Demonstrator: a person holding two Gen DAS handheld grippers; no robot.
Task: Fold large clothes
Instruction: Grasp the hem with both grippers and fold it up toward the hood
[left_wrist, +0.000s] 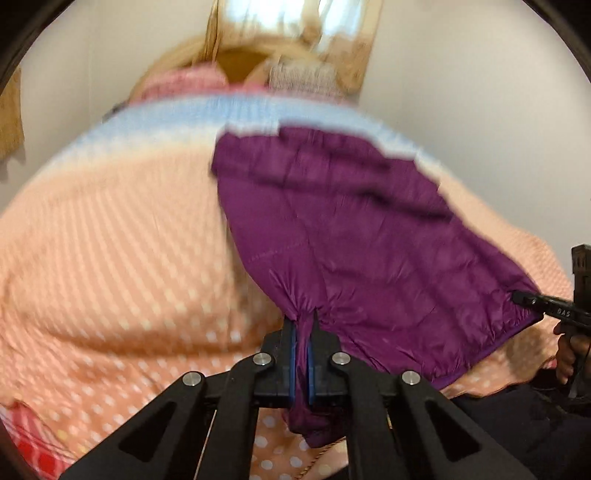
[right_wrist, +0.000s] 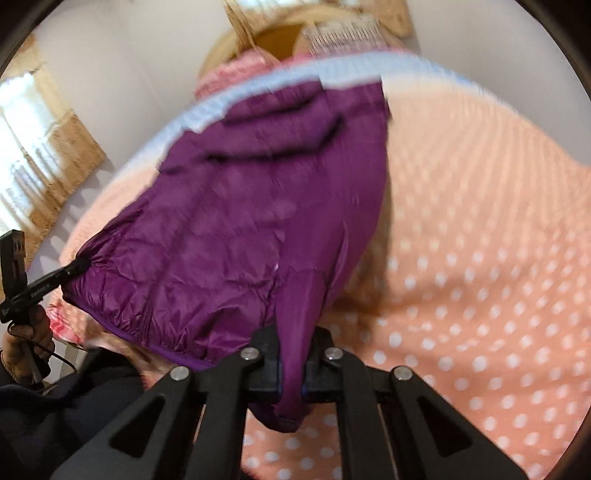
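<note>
Two black grippers, left gripper (left_wrist: 302, 325) and right gripper (right_wrist: 291, 336), each with jaws clamped on a hem corner of a purple quilted puffer jacket (left_wrist: 332, 221), jacket stretching ahead of both jaws over a peach polka-dot bedspread (left_wrist: 110, 240)

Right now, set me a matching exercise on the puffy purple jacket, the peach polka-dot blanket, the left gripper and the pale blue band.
Things:
1. puffy purple jacket
2. peach polka-dot blanket
3. left gripper
4. pale blue band

States:
A. spread under the jacket
B. clamped on the jacket's hem
C. held at two hem corners
D. along the blanket's far edge

Pairs: 1-C, 2-A, 3-B, 4-D
</note>
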